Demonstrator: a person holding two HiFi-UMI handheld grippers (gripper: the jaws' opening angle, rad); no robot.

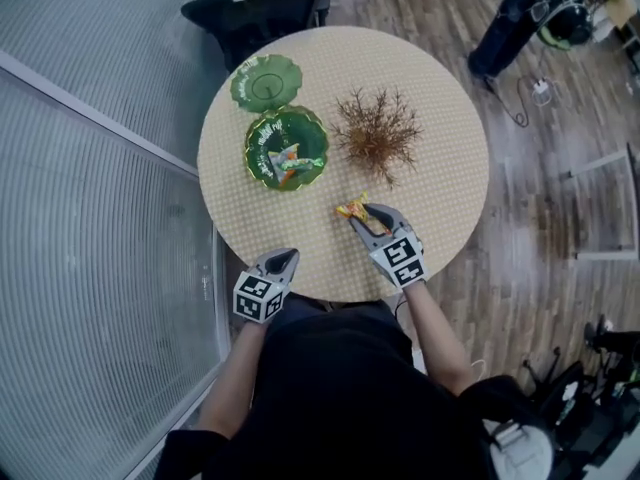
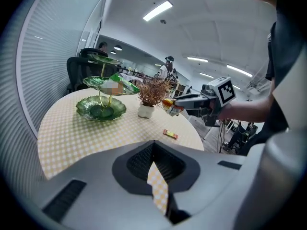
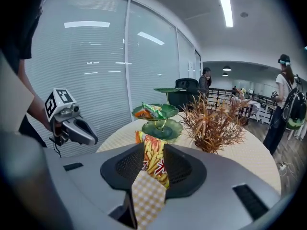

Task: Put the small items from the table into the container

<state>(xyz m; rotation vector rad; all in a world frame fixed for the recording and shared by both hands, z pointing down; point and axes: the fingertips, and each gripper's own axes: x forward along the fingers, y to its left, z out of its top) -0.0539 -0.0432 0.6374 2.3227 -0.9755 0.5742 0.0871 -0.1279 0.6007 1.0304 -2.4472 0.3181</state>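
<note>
A green tiered dish stand [image 1: 262, 140] stands at the table's far left, and snack packets [image 1: 288, 160] lie in its middle plate [image 3: 168, 110]. My right gripper [image 1: 362, 214] hangs above the table's near right. It is shut on a yellow and orange snack packet [image 3: 152, 161], which also shows as a packet [image 2: 169, 106] in the left gripper view. A small orange wrapped bar [image 2: 170, 134] lies on the cloth beneath it. At the table's front edge my left gripper [image 1: 283, 260] is shut and empty, its fingertips meeting.
A dried brown plant [image 1: 378, 131] in a white pot [image 2: 146, 111] stands right of the stand. The round table [image 1: 440, 98] has a yellow checked cloth. A black office chair [image 1: 262, 3] is behind it, and a glass wall with blinds [image 1: 90, 218] runs on the left.
</note>
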